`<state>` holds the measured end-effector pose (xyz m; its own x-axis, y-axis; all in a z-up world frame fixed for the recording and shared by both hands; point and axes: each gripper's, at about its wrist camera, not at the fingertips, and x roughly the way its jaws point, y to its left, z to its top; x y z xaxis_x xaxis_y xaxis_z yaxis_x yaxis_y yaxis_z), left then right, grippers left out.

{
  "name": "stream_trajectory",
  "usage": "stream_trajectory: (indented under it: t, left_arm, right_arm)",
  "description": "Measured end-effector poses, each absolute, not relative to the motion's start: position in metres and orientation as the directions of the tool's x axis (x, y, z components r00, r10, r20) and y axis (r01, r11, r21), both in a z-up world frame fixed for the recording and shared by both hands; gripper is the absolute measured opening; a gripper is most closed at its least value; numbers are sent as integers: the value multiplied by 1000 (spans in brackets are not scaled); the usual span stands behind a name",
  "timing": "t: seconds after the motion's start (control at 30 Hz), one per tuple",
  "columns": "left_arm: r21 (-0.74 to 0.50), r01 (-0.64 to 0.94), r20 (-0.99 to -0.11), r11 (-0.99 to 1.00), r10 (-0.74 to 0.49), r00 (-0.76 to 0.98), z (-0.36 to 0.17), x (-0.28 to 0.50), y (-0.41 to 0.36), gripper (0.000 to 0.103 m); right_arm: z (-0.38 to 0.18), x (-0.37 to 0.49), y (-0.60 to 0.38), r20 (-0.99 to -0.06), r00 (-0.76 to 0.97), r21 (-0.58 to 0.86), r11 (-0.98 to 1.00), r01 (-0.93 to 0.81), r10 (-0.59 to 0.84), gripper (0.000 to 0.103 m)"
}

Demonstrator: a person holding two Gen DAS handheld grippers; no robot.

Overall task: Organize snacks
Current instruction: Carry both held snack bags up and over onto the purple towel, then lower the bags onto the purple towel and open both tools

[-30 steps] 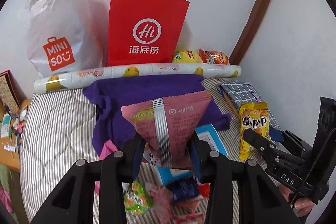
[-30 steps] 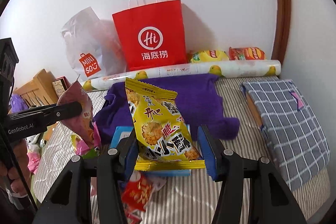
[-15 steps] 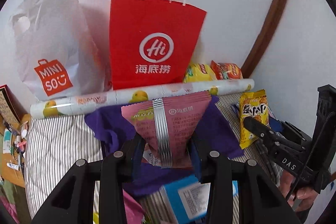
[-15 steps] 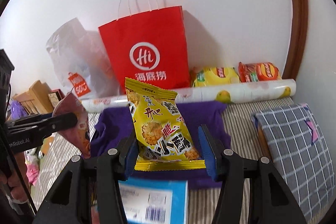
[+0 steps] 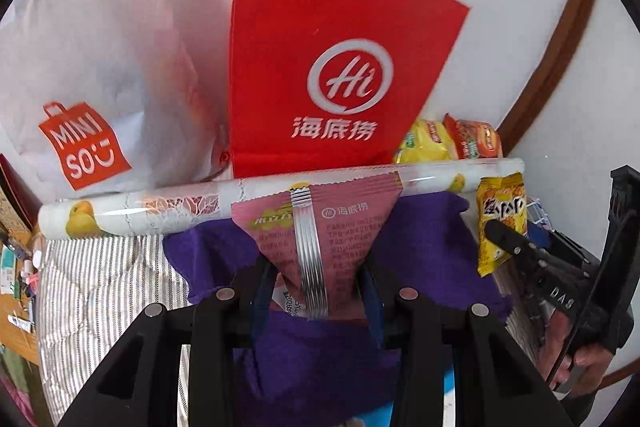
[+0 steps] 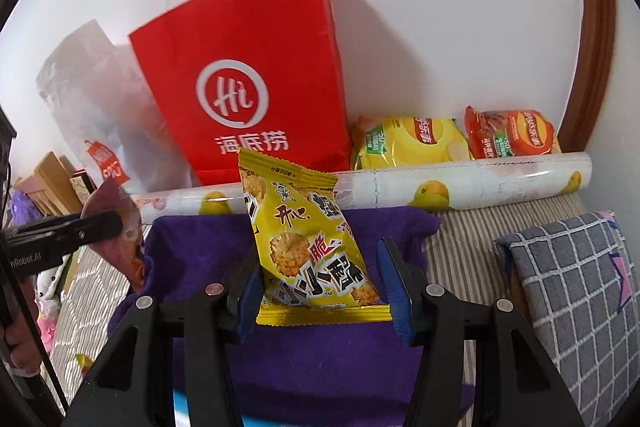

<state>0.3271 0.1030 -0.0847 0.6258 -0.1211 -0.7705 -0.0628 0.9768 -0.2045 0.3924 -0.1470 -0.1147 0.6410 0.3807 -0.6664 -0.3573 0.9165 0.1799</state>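
2 snack packets are up off the bed at once: the left gripper is clamped on a pink packet, the right gripper on a yellow packet. Each is pinched low so it stands clear of the purple cloth. Both point toward the red paper bag against the wall, probably where they will go

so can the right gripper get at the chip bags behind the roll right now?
Probably not: the right gripper is shut on a yellow packet, and the roll lies in front of the chip bags.
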Motion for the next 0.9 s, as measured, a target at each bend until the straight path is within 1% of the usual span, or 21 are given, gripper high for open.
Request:
stream_trajectory:
  t: [0.1, 0.23, 0.43, 0.9]
  left_arm:
    - [-220, -73, -788, 973, -133, 601, -102, 338, 110, 37]
    - [-220, -81, -811, 972, -137, 568, -118, 348, 115, 37]
    - [-242, -98, -827, 965, -152, 542, -129, 352, 123, 37]
    - [-226, -76, -867, 971, -165, 470, -150, 359, 111, 37]
  right_arm:
    - [-129, 404, -149, -678, 625, 202, 915, -350, 388, 53]
    - [-154, 412, -155, -717, 573, 237, 912, -335, 396, 53]
    - [-181, 418, -164, -756, 529, 254, 918, -305, 385, 53]
    - [-196, 422, -167, -786, 491, 254, 921, -295, 375, 53]
